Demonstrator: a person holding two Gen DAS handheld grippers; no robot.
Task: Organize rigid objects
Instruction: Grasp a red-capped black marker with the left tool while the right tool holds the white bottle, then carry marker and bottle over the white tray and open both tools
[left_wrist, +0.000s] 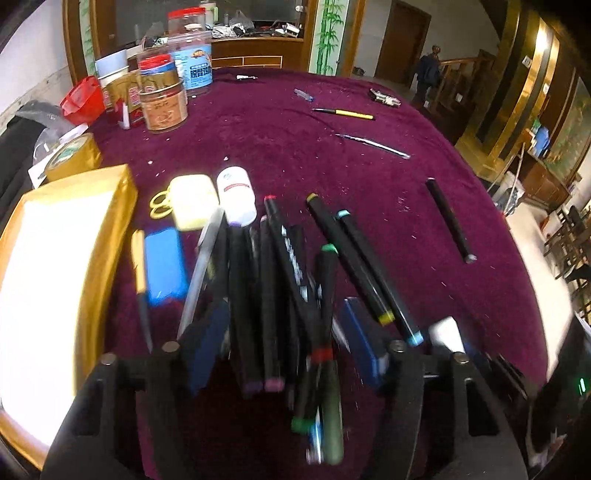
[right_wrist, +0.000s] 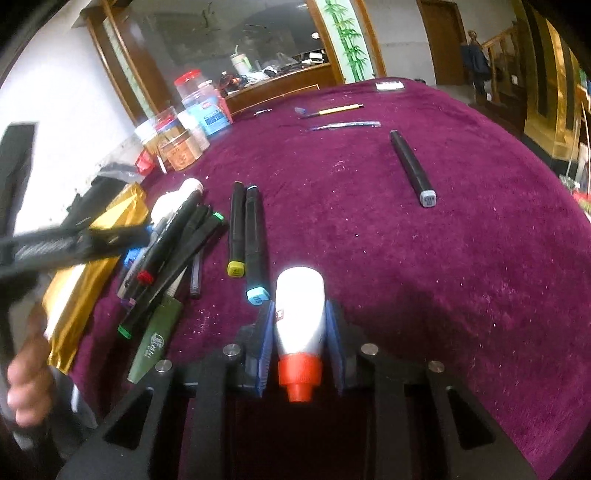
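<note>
My left gripper (left_wrist: 284, 343) stands open astride a heap of black markers (left_wrist: 273, 280) with coloured caps that lies on the purple cloth. Its blue pads flank the heap, and a gap shows at the right pad. My right gripper (right_wrist: 300, 332) is shut on a white glue bottle (right_wrist: 300, 314) with a red cap, its base pointing away from me. Two more markers, one yellow-capped (right_wrist: 236, 229) and one blue-capped (right_wrist: 255, 240), lie just ahead of it. A lone grey-capped marker (right_wrist: 412, 166) lies far right. A green pen (right_wrist: 155, 339) rests beside the heap.
A gold box (left_wrist: 96, 236) with a white inside sits at the left edge, a tape roll (left_wrist: 72, 157) behind it. Yellow scissors (left_wrist: 160, 205), a pale case (left_wrist: 192, 201), a white bottle (left_wrist: 236, 195) and a blue block (left_wrist: 164, 266) lie nearby. Jars (left_wrist: 162, 99) crowd the back left; pens (left_wrist: 343, 112) lie far back.
</note>
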